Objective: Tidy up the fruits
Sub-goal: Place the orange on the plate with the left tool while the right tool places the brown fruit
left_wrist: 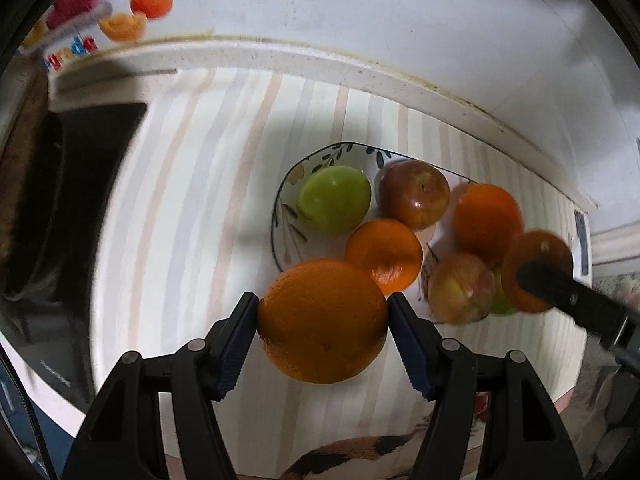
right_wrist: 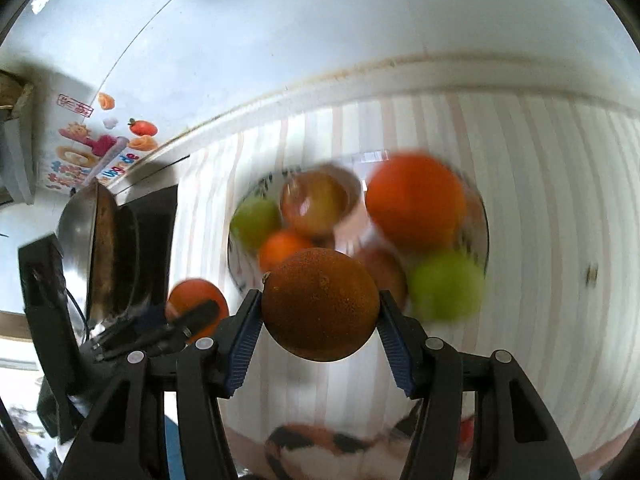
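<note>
A patterned plate [left_wrist: 286, 200] on the striped tablecloth holds a green apple [left_wrist: 335, 199], a red apple [left_wrist: 414, 193], two oranges [left_wrist: 384, 255] [left_wrist: 487, 220] and a reddish-green apple [left_wrist: 461, 287]. My left gripper [left_wrist: 322, 322] is shut on a large orange [left_wrist: 322, 320], held above the table just in front of the plate. My right gripper [right_wrist: 320, 312] is shut on a darker orange [right_wrist: 320, 304], held over the plate's near edge [right_wrist: 234, 264]. The right gripper also shows in the left wrist view [left_wrist: 532, 276] with its orange [left_wrist: 536, 256]; the left gripper shows in the right wrist view [right_wrist: 196, 312].
A dark pan [right_wrist: 116, 252] sits on a black stove [left_wrist: 80, 184] to the left of the cloth. A white ledge [left_wrist: 280, 60] and wall run along the back. A sticker with fruit pictures [left_wrist: 136, 12] is on the wall. A cat's fur [left_wrist: 352, 456] shows below the table edge.
</note>
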`<action>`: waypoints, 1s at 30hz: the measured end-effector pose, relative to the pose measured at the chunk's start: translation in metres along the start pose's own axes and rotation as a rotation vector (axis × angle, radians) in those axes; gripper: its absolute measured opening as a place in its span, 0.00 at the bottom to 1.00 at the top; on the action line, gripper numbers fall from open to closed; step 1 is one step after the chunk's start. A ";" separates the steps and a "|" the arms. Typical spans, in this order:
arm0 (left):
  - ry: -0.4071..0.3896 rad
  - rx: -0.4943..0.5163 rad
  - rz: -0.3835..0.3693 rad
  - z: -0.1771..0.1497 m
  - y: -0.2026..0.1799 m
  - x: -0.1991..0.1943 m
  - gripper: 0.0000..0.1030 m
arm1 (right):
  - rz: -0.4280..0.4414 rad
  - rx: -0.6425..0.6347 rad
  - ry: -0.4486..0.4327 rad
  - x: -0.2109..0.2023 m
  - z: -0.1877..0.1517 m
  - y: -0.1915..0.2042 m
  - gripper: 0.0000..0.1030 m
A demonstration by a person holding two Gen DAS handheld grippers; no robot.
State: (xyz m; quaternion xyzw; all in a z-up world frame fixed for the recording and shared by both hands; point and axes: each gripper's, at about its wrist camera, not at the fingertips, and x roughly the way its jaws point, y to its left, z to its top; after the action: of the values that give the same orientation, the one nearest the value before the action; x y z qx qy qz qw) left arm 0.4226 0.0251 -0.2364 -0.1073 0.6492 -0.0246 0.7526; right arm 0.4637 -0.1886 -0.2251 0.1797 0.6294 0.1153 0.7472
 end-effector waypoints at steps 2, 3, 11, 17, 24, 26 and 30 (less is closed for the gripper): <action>0.027 -0.027 -0.023 0.008 0.003 0.011 0.62 | -0.013 -0.006 0.020 0.007 0.017 0.004 0.58; 0.037 -0.032 -0.026 0.011 0.002 0.015 0.62 | -0.022 -0.012 0.038 0.013 0.024 0.006 0.58; 0.080 -0.053 -0.021 0.018 -0.002 0.036 0.62 | -0.071 -0.016 0.117 0.047 0.040 0.003 0.58; 0.070 -0.060 -0.007 0.021 -0.001 0.035 0.66 | -0.035 0.041 0.140 0.053 0.044 -0.004 0.81; 0.022 -0.044 0.003 0.027 -0.002 0.019 0.84 | -0.084 0.031 0.096 0.032 0.045 -0.002 0.93; 0.008 -0.039 0.018 0.027 -0.003 0.013 0.84 | -0.107 0.034 0.084 0.026 0.042 -0.003 0.93; -0.039 -0.011 0.067 0.023 -0.005 -0.004 0.84 | -0.180 0.013 0.022 0.005 0.029 -0.005 0.93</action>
State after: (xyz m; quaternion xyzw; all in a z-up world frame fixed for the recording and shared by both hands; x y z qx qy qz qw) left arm 0.4453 0.0238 -0.2286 -0.0899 0.6377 0.0063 0.7650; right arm 0.4932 -0.1946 -0.2275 0.1262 0.6520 0.0455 0.7463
